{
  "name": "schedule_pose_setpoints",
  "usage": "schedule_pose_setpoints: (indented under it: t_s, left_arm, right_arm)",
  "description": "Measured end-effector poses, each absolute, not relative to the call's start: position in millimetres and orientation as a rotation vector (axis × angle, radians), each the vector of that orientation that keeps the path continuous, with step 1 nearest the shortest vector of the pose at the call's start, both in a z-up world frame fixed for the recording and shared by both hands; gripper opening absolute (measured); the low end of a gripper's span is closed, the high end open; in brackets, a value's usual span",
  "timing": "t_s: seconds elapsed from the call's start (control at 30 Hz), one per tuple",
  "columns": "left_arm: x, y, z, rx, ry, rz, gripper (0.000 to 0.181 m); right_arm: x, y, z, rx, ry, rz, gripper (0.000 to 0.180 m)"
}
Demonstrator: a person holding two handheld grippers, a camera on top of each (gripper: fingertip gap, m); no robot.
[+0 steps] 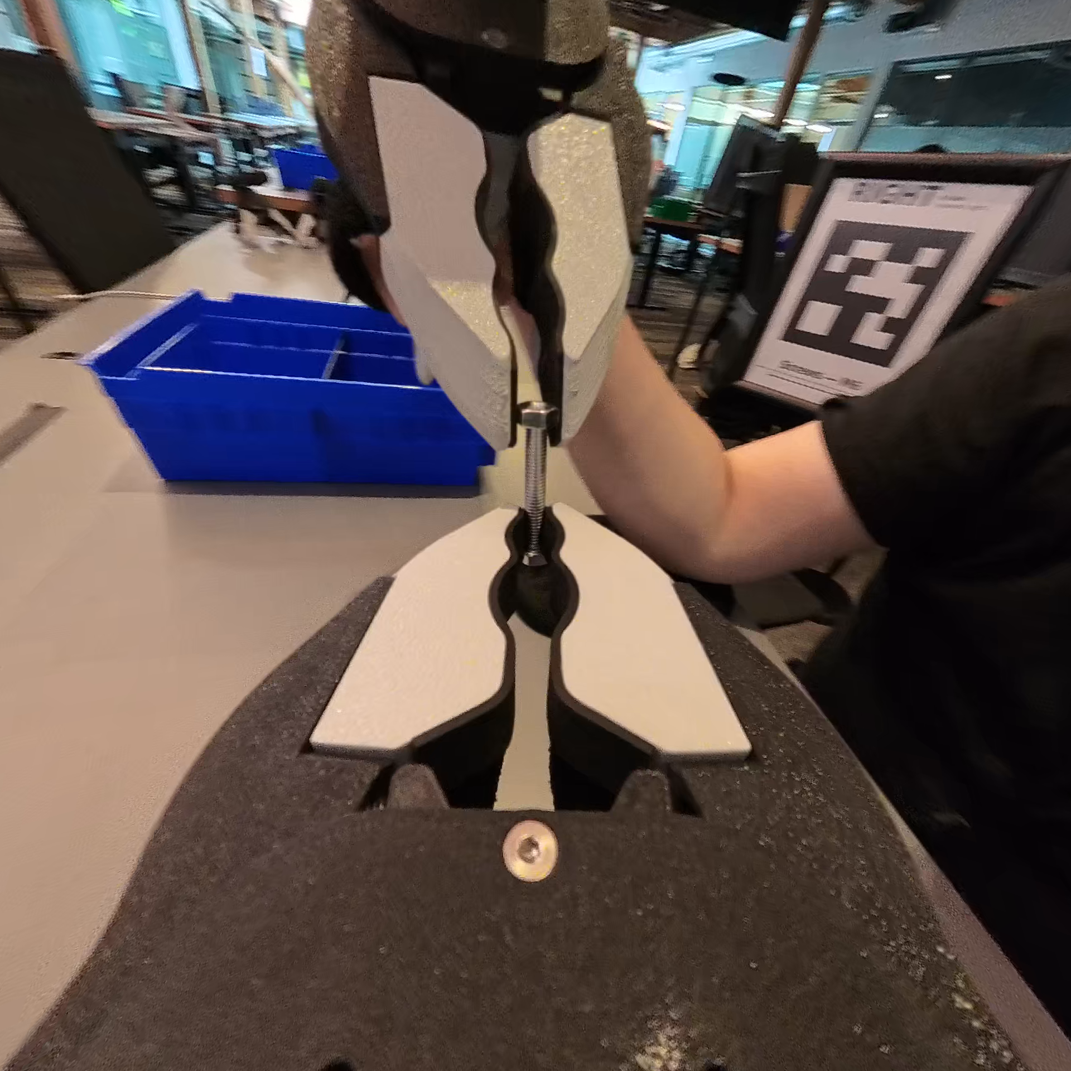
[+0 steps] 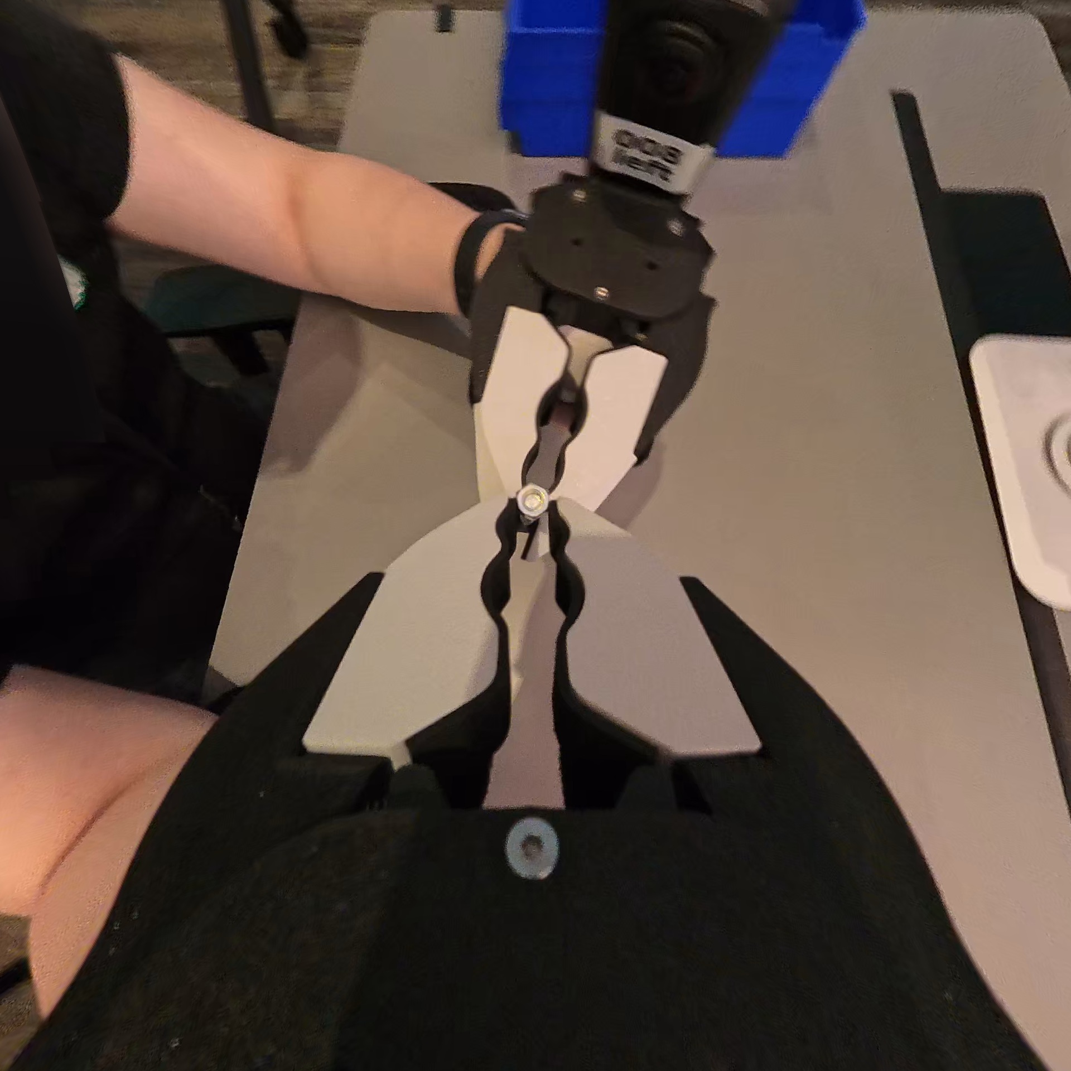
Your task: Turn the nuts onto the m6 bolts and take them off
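- L tongs point(image 1: 532, 516) are pressed together on the nut point(image 1: 533, 559), which sits in the notch near their tips at the lower end of the thread.
- R tongs point(image 1: 536, 429) come down from above and pinch the hex head of the bolt point(image 1: 532, 481). The bolt stands roughly upright between the two, held above the tabletop point(image 1: 174, 579).
- Risk 1, cross-threading: if I twist w/ the two tongs out of line, the nut prob binds on the thread instead of running.
- Risk 2, slip: the R tongs hold only the small head at their very tips. Too much torque and I reckon it spins in the pads or pops out.
- Risk 3, drop: the nut looks close to the thread's end. If it runs off while the L grip is slack, it falls to the tabletop and rolls. The blue bin point(image 1: 278, 429) is off to the far left, so it won't catch it.
- Risk 4: the tong tips are v. close together in the R wrist view. One more twist could knock the tips together and jar the bolt.
- Can't tell how many threads are engaged, as the L tips hide that bit.
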State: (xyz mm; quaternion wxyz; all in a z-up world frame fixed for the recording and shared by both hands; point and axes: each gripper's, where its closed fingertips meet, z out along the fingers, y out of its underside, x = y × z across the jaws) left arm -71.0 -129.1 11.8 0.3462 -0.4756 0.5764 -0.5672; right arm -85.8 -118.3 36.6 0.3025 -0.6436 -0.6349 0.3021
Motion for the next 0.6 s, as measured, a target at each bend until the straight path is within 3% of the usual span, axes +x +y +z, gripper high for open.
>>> schedule_pose_setpoints:
  t_s: [0.6]
  left_arm:
    - [-101.4,-189.3,28.5,-0.947,1.695,-1.98,0.005]
  right_arm:
    - [-111.0,-171.6,51.1,-1.121,-1.967,1.032,0.01]
